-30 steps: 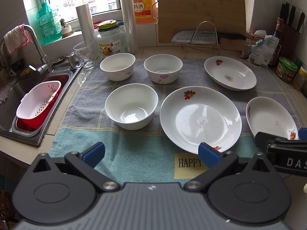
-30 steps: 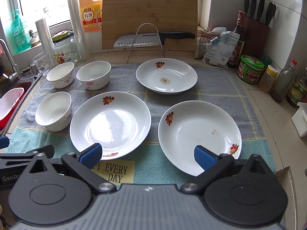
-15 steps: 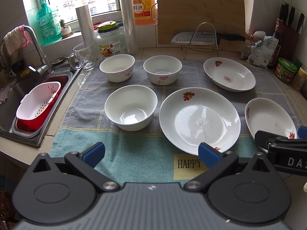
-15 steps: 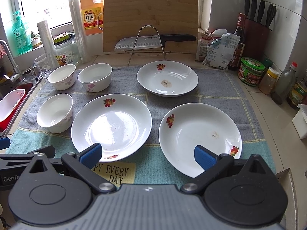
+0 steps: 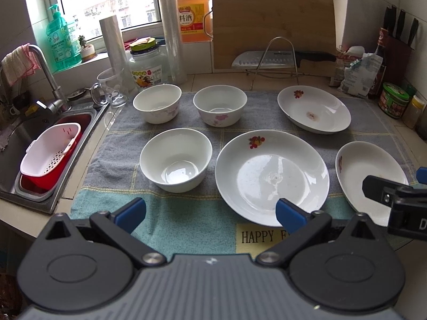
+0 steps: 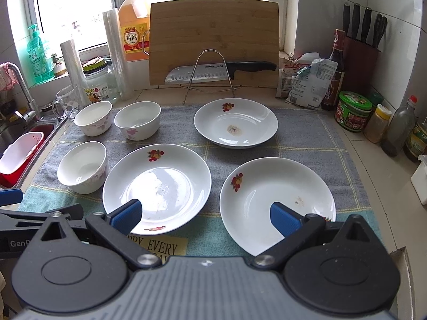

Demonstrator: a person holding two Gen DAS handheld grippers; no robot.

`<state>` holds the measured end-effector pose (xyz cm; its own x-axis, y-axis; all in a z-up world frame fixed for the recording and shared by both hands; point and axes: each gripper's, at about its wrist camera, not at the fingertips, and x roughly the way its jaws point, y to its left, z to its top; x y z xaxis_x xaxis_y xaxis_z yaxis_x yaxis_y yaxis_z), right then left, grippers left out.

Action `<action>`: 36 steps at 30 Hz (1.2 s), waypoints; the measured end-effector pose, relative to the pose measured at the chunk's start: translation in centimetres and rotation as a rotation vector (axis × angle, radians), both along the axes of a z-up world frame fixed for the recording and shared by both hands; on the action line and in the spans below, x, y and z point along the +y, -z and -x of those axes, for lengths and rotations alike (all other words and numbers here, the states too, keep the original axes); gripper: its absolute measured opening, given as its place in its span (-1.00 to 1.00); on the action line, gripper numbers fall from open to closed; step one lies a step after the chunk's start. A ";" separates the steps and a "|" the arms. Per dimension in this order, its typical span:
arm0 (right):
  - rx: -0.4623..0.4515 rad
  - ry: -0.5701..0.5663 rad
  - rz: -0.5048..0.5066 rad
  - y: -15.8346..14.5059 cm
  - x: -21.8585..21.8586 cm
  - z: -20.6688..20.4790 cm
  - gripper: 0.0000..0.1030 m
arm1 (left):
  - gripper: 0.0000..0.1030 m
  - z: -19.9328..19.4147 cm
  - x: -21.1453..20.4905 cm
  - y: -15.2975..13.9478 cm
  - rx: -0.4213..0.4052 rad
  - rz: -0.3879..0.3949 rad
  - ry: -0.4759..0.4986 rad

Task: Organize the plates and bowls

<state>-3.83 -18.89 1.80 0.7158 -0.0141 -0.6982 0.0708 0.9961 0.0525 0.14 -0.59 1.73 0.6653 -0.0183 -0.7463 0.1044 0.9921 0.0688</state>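
Both my grippers hang spread wide and empty at the near edge of the towel [image 6: 301, 130]. My right gripper [image 6: 205, 217] sits nearest the near right plate [image 6: 277, 200], just ahead and slightly right. My left gripper [image 5: 210, 212] faces the gap between near bowl [image 5: 176, 160] and middle plate [image 5: 272, 176]; round, no long axis.

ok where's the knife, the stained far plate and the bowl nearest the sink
knife [image 6: 202, 76]: right wrist view, middle of the blade.
far plate [image 6: 236, 122]: right wrist view, its well beside the brown stain.
near bowl [image 5: 176, 160]: left wrist view, inside wall.
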 end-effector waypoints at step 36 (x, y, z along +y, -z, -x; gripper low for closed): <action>0.008 -0.033 0.003 11.0 -11.8 2.8 1.00 | 0.99 -3.0 -5.3 2.6 -0.011 0.015 0.142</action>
<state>-6.66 -30.70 -9.19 0.7100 0.0072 -0.7042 0.0385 0.9981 0.0490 3.16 -5.91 -0.86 0.6635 -0.1238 -0.7379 0.2433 0.9683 0.0564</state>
